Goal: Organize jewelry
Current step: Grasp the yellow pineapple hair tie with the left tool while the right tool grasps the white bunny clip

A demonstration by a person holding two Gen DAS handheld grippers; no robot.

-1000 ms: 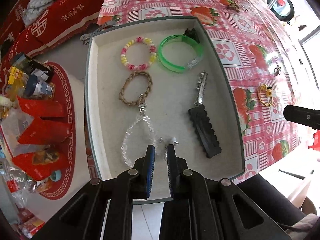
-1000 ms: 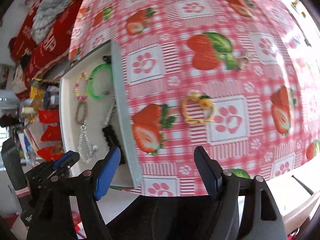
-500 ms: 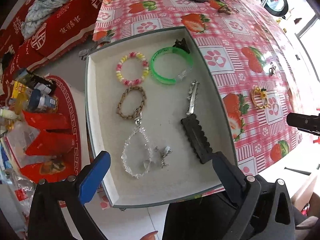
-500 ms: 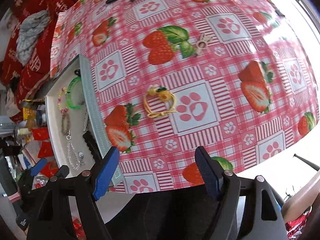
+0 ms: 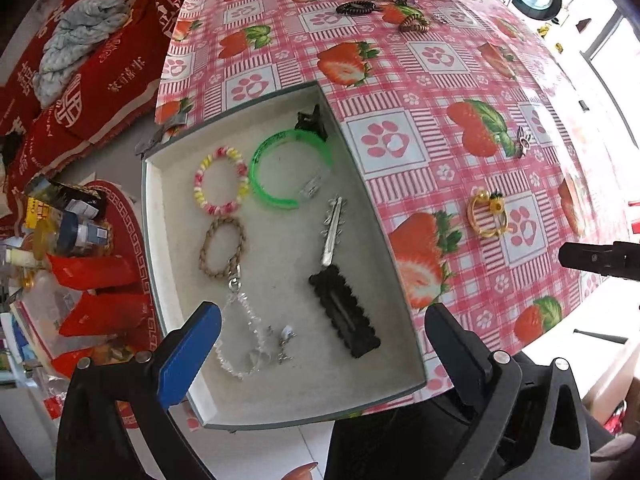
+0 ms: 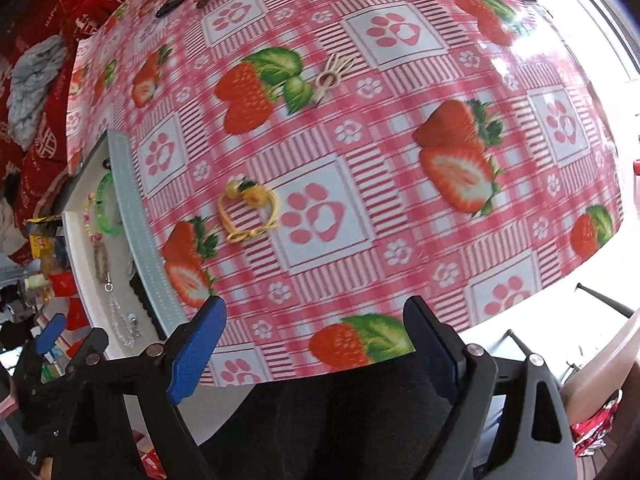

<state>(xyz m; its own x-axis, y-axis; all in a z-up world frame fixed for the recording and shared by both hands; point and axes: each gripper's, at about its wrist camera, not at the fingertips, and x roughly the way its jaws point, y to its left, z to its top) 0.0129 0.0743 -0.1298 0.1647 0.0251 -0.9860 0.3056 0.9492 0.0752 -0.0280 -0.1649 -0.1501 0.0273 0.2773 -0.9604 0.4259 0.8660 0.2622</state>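
Jewelry tray (image 5: 158,264) already holds approx. seven pcs; yellow bracelet (image 6: 247,213) plus far pile left. Your left gripper (image 5: 316,338) is spread wide, empty; right gripper (image 6: 314,330) opening, nothing between.

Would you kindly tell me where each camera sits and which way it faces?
Left wrist: on the left hand-held gripper, looking down into the tray; its open fingers show.
Right wrist: on the right hand-held gripper, looking down at the tablecloth; its opening fingers, nothing between them.
Shared: tray, yellow bracelet, green bangle.
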